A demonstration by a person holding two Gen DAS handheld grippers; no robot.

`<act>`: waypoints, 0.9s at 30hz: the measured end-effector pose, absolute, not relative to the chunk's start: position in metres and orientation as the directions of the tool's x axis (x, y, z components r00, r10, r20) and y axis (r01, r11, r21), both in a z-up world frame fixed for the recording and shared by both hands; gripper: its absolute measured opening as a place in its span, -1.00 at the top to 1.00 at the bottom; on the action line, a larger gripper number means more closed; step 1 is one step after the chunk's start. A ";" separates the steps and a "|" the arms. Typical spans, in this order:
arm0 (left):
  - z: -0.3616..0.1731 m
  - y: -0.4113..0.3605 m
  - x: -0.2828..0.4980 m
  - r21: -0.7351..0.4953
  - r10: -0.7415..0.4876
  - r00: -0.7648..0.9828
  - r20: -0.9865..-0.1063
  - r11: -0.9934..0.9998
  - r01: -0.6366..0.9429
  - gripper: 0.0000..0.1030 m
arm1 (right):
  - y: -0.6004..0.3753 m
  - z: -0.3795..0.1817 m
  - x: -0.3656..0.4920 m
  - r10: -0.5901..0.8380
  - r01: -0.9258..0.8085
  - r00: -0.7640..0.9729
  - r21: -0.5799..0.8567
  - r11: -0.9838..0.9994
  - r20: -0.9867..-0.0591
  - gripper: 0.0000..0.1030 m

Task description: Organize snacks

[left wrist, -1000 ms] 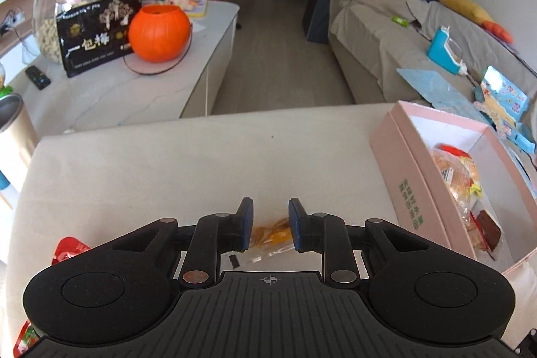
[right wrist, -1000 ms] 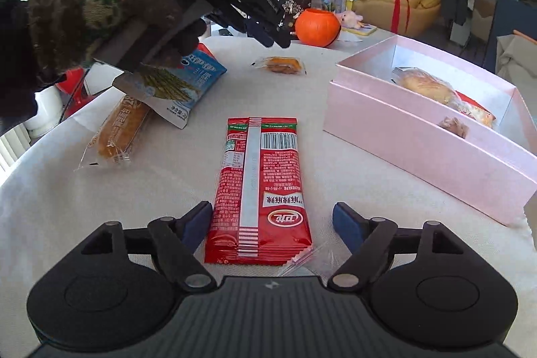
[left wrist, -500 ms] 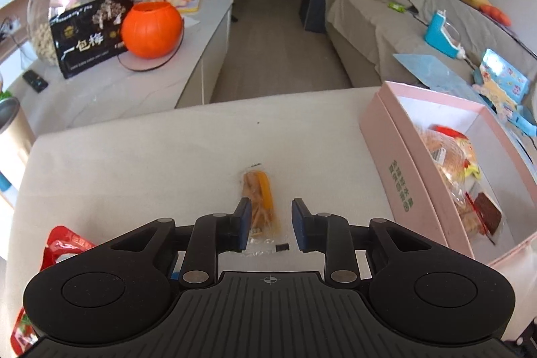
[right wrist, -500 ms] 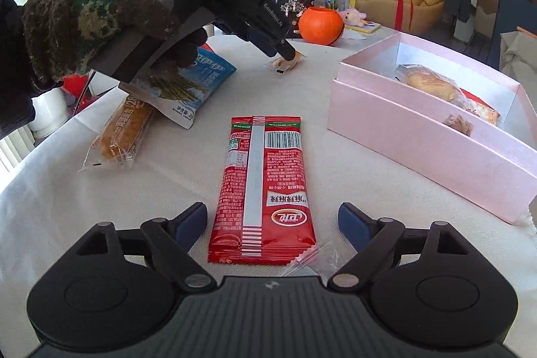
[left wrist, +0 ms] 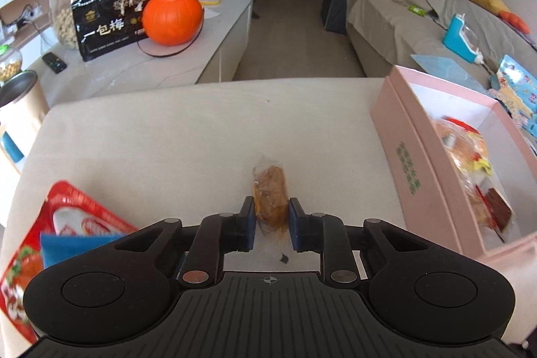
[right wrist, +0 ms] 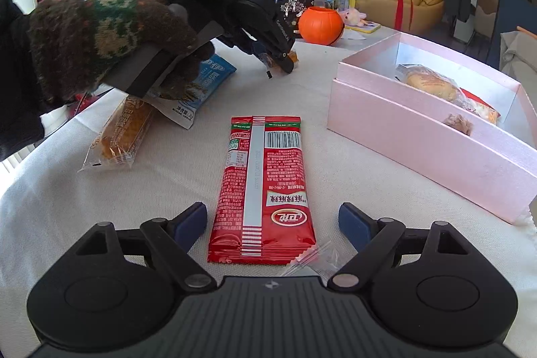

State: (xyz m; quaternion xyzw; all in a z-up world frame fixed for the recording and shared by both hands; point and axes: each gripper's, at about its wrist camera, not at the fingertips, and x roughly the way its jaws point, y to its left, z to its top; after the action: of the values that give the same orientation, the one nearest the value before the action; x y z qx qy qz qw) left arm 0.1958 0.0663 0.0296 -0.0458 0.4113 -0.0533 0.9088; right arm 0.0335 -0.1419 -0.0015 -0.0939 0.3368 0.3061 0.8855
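Left tongs (left wrist: 271,218) clamp a small clear-wrapped orange-brown pastry (left wrist: 270,187) at its near end, low in the middle of the left wrist frame, the blue pads pressed to both flanks of the wrapper above the cloth-covered worktop (left wrist: 167,136). The packet's long axis runs up the frame, straight away from the camera, its free end pointing toward the far edge of the worktop; whether that end rests on the cloth or hangs clear cannot be told. It looks light and soft, likely to crumble or dent under a hard squeeze, and its film looks slippery, so a hold across the narrow width, on the cake rather than the loose sealed tail, seems soundest. The pink box (left wrist: 416,163), at the right of that frame, already carries several wrapped snacks. In the right wrist view the right tongs (right wrist: 272,222) stand wide apart, holding nothing, their pads either side of the near end of a flat red snack packet (right wrist: 265,187) that lies face down in the centre of the frame, its long axis running up the frame. Stiff-looking, thin and glossy, it appears best pinched across its short width. A gloved hand (right wrist: 100,46) at upper left grips the left tool.
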 end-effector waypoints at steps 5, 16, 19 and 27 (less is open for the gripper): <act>0.038 0.044 0.120 -0.172 -0.228 0.665 -0.711 0.974 0.150 0.53 | -0.137 -0.002 0.035 0.496 -0.646 0.542 0.041 0.762 -0.678 -0.95; 0.024 0.036 0.026 -0.169 -0.225 0.699 -0.679 0.974 0.149 0.53 | -0.145 0.022 0.039 0.485 -0.654 0.425 0.110 0.748 -0.764 -0.85; 0.019 0.036 0.021 -0.183 -0.232 0.706 -0.669 0.972 0.147 0.53 | -0.161 0.029 0.025 0.443 -0.645 0.447 0.064 0.762 -0.777 -0.85; 0.008 0.034 0.006 -0.205 -0.254 0.741 -0.621 0.966 0.160 0.54 | -0.194 0.020 0.008 0.247 -0.583 0.540 -0.146 0.799 -0.804 -0.84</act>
State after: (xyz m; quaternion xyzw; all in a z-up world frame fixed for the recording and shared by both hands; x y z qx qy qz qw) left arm 0.0055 0.0344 0.0076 -0.0690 0.3420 -0.1112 0.9305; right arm 0.0076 -0.1941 0.0195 -0.2030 0.4132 0.2431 0.8538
